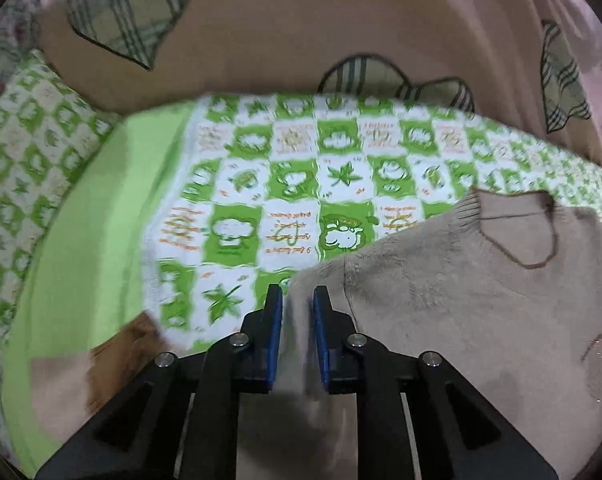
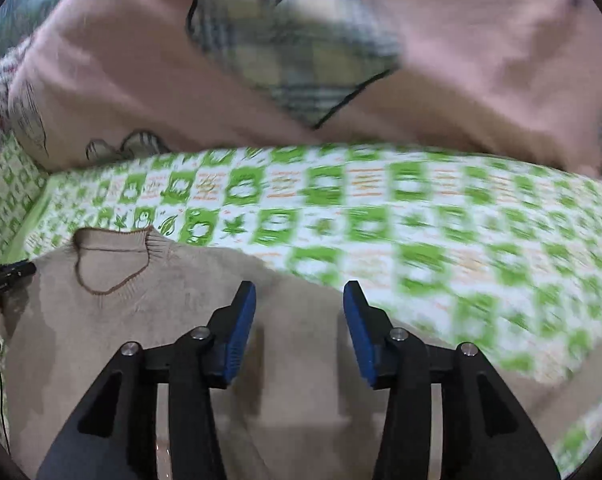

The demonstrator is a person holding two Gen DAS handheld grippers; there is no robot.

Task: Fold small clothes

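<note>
A small beige knitted sweater (image 1: 461,300) lies on the bed with its brown-trimmed neckline (image 1: 517,232) facing up. My left gripper (image 1: 297,300) hovers over the sweater's left edge. Its blue pads stand a narrow gap apart, and beige cloth shows in that gap without being clearly pinched. In the right wrist view the sweater (image 2: 141,300) fills the lower left. My right gripper (image 2: 299,296) stands open above its right part with nothing between the fingers. The tip of the left gripper (image 2: 9,272) shows at the left edge.
The sweater rests on a green-and-white cartoon-print sheet (image 1: 301,184) (image 2: 381,220). A plain lime-green strip (image 1: 101,220) runs along its left side. A pink quilt with plaid patches (image 1: 301,20) (image 2: 141,80) is heaped along the far side.
</note>
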